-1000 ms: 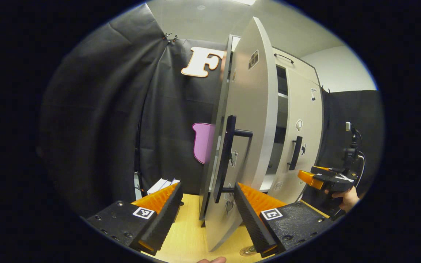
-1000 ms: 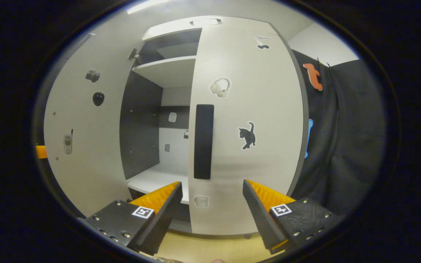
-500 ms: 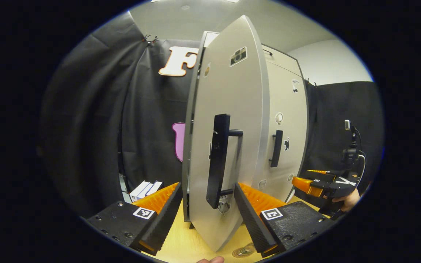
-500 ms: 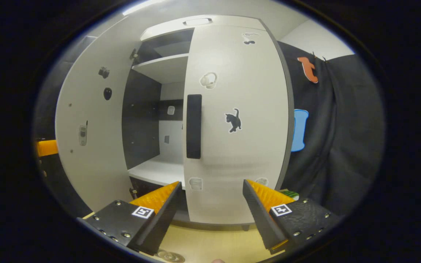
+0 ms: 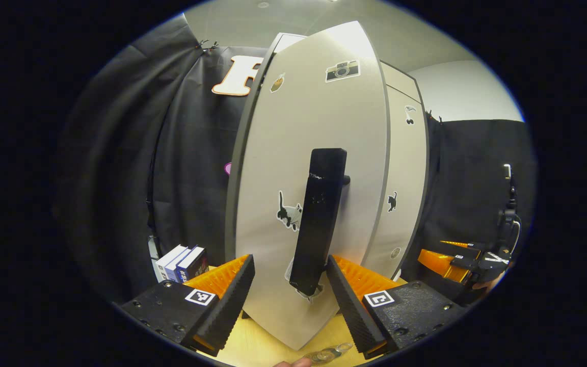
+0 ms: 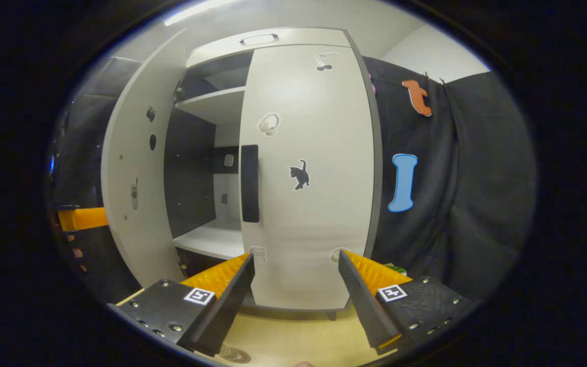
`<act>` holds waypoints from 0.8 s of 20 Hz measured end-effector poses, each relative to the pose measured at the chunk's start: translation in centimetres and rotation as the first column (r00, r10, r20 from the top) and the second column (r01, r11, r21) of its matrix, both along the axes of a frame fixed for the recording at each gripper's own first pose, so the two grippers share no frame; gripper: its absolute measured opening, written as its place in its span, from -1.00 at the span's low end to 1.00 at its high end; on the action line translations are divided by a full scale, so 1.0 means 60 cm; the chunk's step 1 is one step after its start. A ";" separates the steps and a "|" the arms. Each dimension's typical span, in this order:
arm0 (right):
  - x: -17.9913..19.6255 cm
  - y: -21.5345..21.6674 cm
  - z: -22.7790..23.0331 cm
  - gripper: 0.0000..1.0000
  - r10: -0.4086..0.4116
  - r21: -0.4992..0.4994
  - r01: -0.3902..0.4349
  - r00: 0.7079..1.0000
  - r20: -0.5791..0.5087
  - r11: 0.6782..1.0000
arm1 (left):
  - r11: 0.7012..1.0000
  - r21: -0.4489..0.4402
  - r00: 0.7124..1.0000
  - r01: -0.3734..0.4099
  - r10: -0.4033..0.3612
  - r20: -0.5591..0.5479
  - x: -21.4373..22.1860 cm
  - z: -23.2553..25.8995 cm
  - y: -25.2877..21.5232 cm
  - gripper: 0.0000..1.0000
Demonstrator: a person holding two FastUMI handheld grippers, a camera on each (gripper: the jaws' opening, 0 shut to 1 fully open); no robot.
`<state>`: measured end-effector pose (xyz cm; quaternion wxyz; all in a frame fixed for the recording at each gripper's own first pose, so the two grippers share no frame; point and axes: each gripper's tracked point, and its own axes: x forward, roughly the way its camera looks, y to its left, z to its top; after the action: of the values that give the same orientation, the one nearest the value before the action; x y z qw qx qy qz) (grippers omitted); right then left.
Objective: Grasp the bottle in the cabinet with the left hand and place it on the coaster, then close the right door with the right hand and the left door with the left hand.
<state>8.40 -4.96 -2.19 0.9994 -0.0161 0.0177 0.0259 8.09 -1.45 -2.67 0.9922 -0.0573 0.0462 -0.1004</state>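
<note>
The left door [image 5: 314, 204] is standing ajar directly ahead of the left gripper [image 5: 289, 285], whose jaws are spread wide with nothing between them. The door's black handle [image 5: 320, 224] is running upright, its long axis vertical, and its lower end is sitting between the two jaws, slightly nearer the right-hand one; whether either jaw is touching it cannot be told. The left hand is clearly the nearer one to this door, and the coming push looks to depend on pressing straight forward against the panel toward the cabinet [image 6: 268, 38].

In the right gripper view the right door [image 6: 306, 173] is lying flush against the cabinet front, apparently closed, with its own upright handle [image 6: 249, 183] at its left edge. The right gripper [image 6: 296, 298] is hanging back from it, jaws spread and empty; it is also showing at the far right of the left gripper view. The gap beside the right door is showing shelves with no bottle on them.

Counting: two doors, two handles, two grippers. A clear round object [image 5: 329, 352], probably the bottle on its coaster, is peeking in at the bottom edge on the pale wooden surface [image 6: 293, 341].
</note>
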 end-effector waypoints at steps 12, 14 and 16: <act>-0.031 -0.093 0.014 1.00 -0.073 0.023 0.073 0.997 0.007 0.997 | 0.995 0.101 0.999 -0.021 0.017 0.040 0.114 0.003 -0.104 0.89; -0.031 -0.108 0.012 1.00 -0.083 0.034 0.083 0.997 0.002 0.996 | 0.996 0.092 0.999 -0.023 0.019 0.038 0.129 0.002 -0.111 0.84; -0.030 -0.115 0.013 1.00 -0.088 0.043 0.087 0.996 0.000 0.995 | 0.995 0.092 0.999 -0.023 0.019 0.042 0.141 0.004 -0.117 0.89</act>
<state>6.58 -11.87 -1.43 0.9997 0.0062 0.0168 -0.0175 16.58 -8.49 -2.42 0.9956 -0.0097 0.0296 -0.0887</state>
